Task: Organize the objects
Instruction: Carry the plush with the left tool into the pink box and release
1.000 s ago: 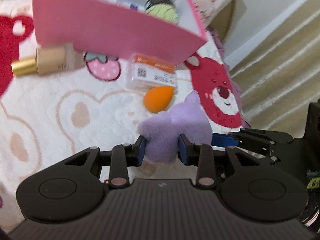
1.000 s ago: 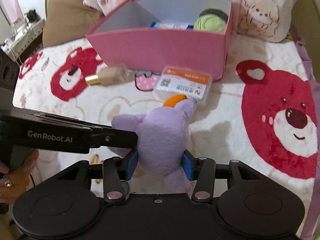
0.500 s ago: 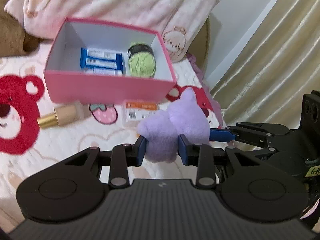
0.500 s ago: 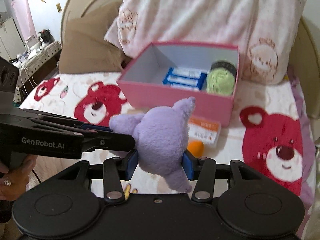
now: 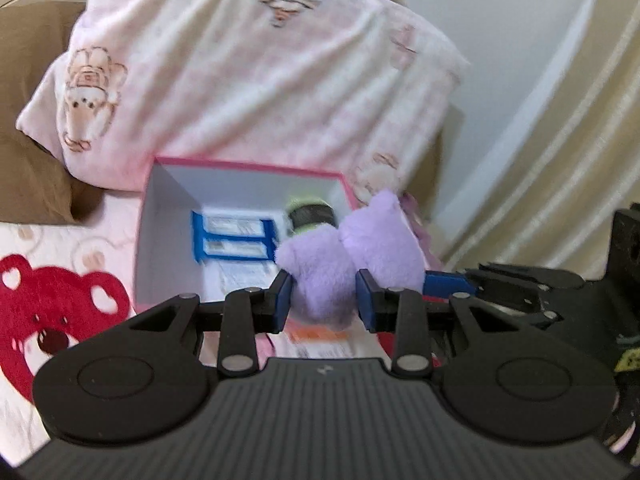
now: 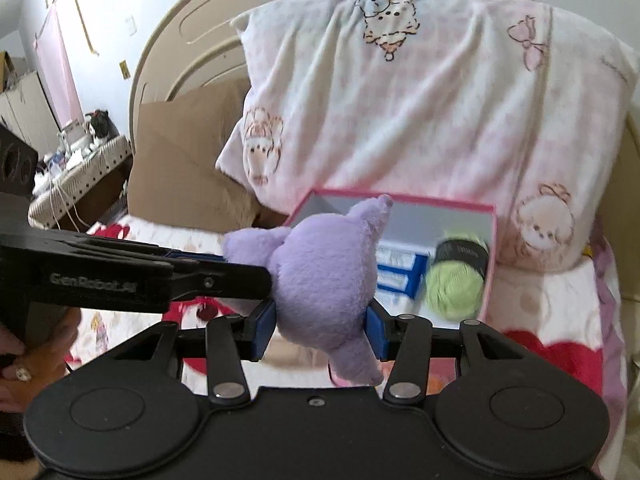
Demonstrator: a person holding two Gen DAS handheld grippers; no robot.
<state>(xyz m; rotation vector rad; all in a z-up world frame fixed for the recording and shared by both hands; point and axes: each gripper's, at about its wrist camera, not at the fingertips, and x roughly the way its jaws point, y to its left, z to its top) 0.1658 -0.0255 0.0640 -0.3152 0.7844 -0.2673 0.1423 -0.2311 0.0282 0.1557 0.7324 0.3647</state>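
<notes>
A purple plush toy (image 5: 352,256) (image 6: 324,276) hangs in the air between both grippers. My left gripper (image 5: 323,304) is shut on one end of it. My right gripper (image 6: 322,330) is shut on its body, and its fingers (image 5: 444,284) reach in from the right in the left wrist view. The left gripper's arm (image 6: 160,276) enters from the left in the right wrist view. Beyond and below stands the open pink box (image 5: 248,166) (image 6: 490,264), holding blue-and-white packets (image 5: 232,236) (image 6: 398,268) and a green yarn ball (image 6: 456,284) (image 5: 308,210).
A big pink-and-white pillow (image 6: 420,100) leans right behind the box, with a brown cushion (image 6: 180,164) to its left. The bear-print blanket (image 5: 56,304) covers the bed. An orange-labelled pack (image 5: 320,340) lies under the left gripper. A hand (image 6: 24,364) holds the left gripper's handle.
Both grippers have risen together with the plush toy, lifting it off the blanket. The box now appears lower, its inside in view, and the pillow fills the background.
</notes>
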